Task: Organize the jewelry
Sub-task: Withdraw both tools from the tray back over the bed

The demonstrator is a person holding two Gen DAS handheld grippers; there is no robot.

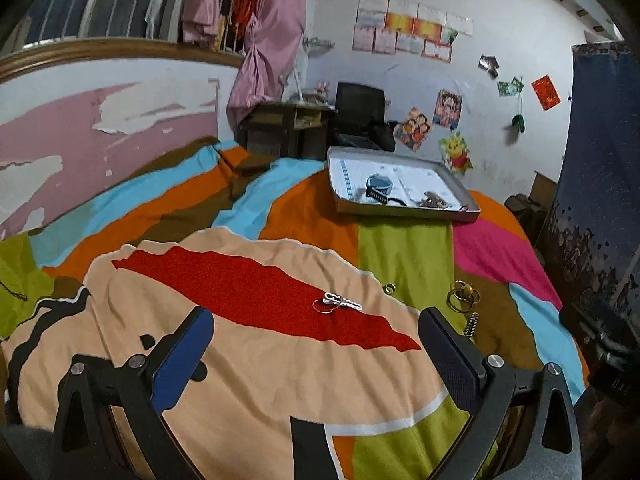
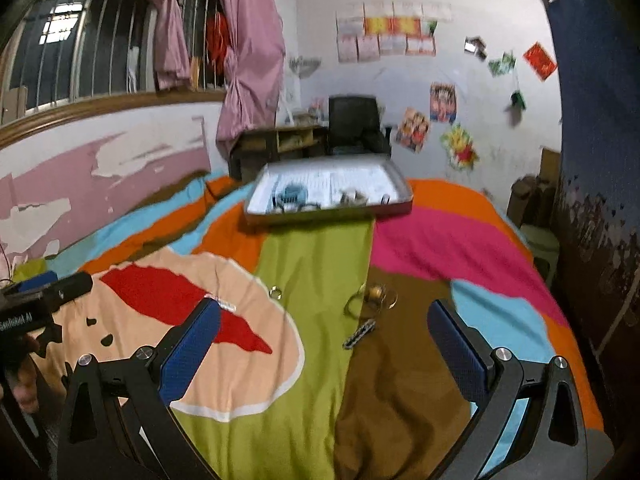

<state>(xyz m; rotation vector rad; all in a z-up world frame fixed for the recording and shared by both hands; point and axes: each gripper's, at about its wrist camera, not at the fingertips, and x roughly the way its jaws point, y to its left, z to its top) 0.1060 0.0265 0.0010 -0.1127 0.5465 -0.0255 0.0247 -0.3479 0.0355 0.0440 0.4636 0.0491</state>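
Silver clip (image 1: 343, 301) lies at twelve o'clock of your spread left gripper (image 1: 316, 344); straddle it squarely, pinch low, while the right gripper (image 2: 324, 334) waits spread.

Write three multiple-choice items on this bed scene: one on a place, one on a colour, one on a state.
1. The silver bracelet lies on:
A. the red patch
B. the tray
C. the desk

2. The pads on the right gripper's fingers are:
A. yellow
B. blue
C. white

3. The left gripper is:
A. shut on a ring
B. shut, holding nothing
C. open, holding nothing

Key:
1 A, it rests on the bedspread's red patch, short of the tray.
2 B, both pads show blue.
3 C, its fingers stand wide apart with nothing between.
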